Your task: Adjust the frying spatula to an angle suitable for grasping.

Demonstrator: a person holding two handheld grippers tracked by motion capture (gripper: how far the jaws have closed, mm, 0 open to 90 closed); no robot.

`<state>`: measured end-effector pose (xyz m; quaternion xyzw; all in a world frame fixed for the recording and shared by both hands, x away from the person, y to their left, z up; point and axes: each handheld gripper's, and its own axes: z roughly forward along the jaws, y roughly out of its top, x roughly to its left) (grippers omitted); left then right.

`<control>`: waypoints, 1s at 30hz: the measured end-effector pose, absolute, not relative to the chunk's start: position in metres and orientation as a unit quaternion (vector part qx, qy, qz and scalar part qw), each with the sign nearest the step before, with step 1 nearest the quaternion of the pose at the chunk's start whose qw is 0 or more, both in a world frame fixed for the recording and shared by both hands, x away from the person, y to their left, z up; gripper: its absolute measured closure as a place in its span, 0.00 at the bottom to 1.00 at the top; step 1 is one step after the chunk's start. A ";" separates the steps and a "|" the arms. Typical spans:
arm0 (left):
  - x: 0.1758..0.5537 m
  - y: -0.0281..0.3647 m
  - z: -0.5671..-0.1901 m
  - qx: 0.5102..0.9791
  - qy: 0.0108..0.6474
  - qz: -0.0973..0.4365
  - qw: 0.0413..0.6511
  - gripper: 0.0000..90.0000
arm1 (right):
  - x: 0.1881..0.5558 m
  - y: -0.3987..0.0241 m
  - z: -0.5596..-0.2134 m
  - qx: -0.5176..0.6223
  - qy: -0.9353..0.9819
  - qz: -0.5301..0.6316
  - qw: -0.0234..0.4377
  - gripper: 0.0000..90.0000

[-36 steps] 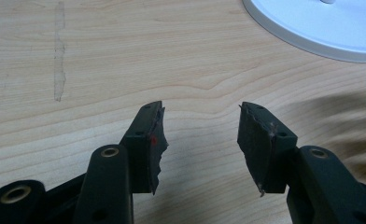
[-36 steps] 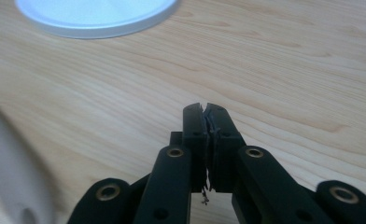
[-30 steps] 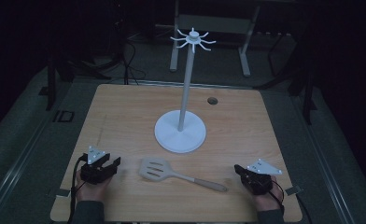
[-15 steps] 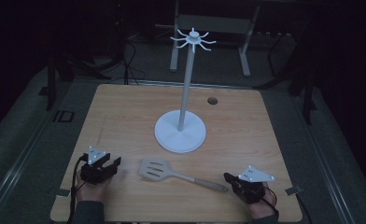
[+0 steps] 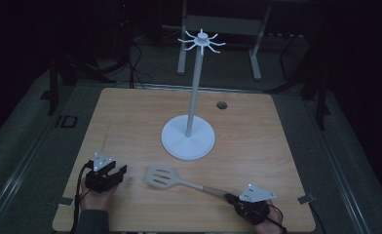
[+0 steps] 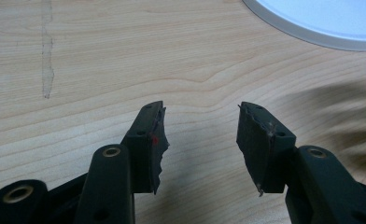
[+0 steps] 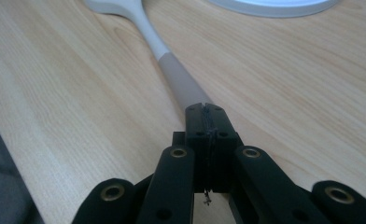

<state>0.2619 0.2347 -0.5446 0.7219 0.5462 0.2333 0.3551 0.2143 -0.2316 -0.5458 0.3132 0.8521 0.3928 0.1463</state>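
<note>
A white slotted spatula (image 5: 167,177) lies flat on the wooden tabletop (image 5: 130,122), near the front edge and just in front of the round base of a tall white hook stand (image 5: 188,141). Its long line runs on a slant: the wide slotted end points toward the left and a little away from the person, and the thin grey handle (image 7: 181,84) runs back toward the right and the front. The right tongs (image 5: 240,202) sit right at the tip of that handle. In the right gripper view the right tongs are pressed tight together with no gap, and the handle stretches straight out ahead of them. The tip of the handle goes under the front of the tongs, so I cannot tell if they touch it or just sit over it. They do not seem to hold it. The left tongs (image 6: 202,137) are wide apart with nothing in them, and rest low over bare wood, just beside the wide end of the spatula. So the right hand is the near one for the handle, and I think it would need to spread its tongs before it could take hold.
</note>
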 end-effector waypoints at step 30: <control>0.258 0.230 -0.536 0.716 0.533 0.237 0.383 0.58 | 0.254 -0.236 -0.553 0.321 0.864 0.342 0.183 1.00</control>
